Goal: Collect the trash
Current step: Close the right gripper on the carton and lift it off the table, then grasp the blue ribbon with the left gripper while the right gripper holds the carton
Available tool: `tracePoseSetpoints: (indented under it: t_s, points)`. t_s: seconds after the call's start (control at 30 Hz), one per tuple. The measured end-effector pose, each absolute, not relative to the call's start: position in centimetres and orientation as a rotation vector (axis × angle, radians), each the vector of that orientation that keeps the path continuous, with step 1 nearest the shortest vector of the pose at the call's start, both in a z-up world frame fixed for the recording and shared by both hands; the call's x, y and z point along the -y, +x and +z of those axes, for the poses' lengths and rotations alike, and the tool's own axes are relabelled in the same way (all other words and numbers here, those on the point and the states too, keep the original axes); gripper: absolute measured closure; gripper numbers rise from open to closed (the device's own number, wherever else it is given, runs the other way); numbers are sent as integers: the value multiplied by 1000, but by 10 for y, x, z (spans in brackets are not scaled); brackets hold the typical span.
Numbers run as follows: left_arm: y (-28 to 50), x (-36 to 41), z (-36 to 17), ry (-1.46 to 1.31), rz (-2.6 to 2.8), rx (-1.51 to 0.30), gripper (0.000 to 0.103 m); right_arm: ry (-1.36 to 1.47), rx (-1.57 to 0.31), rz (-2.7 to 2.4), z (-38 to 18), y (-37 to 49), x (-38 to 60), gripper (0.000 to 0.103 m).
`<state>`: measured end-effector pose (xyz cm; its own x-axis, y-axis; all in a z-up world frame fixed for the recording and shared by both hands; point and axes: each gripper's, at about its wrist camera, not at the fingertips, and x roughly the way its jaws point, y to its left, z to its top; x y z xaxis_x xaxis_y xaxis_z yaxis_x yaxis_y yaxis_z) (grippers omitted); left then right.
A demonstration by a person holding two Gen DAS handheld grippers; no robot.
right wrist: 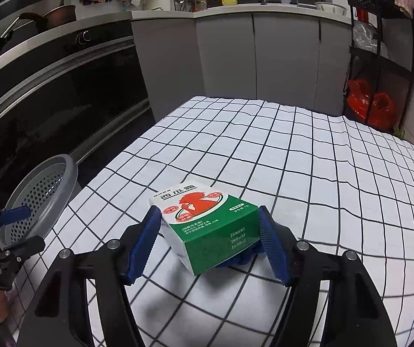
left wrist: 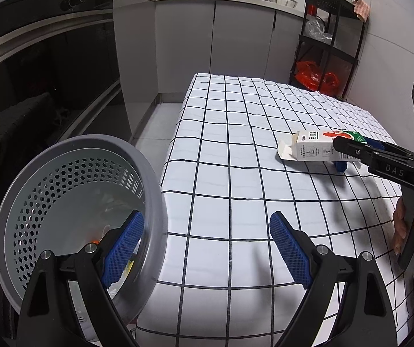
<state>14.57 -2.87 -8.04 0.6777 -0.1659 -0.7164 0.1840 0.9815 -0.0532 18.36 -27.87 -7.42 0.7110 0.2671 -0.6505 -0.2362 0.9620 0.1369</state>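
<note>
While the carton is bracketed but not lifted, the following is recorded.

Task item: a green-and-white carton (right wrist: 207, 225) is seen lying on its side on the checked tablecloth (right wrist: 308, 159), toward the right part of the table; one end flap is open in the left wrist view.

Right gripper (right wrist: 210, 240): the carton is straddled by its blue pads (right wrist: 273, 248), one at each long side. The spread is narrow, barely wider than the carton. Whether the pads are pressing cannot be told; a slight gap appears on both sides.

Axis: the carton's long axis is judged to run roughly along the fingers, skewed a little to the left, so closure would fall across its short width.

Left gripper (left wrist: 207, 248): its fingers are held wide apart with nothing between them. One finger (left wrist: 123, 245) overlaps the basket rim in view; contact cannot be confirmed.

Receptacle: a grey perforated basket (left wrist: 149, 202) is seen at the left table edge, tilted, with some contents inside.

Nearer hand: the right, plainly; the left is well apart from the carton.

Step judged: closing on the carton before carriage leftward to the basket.

Risk: thin card may be crushed or may pivot under an off-centre pinch.
</note>
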Motion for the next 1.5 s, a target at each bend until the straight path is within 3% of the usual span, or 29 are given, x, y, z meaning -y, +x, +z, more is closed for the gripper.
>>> tracePoseSetpoints:
  t_s: [0.6,1.5]
  points:
    - [127,38,-67,26,-229,-760,16,248,-634,59,-33,89,309,40]
    - [201,218,-92,160,-389,-858,16,459,-538,-136,-24,78,405,41]
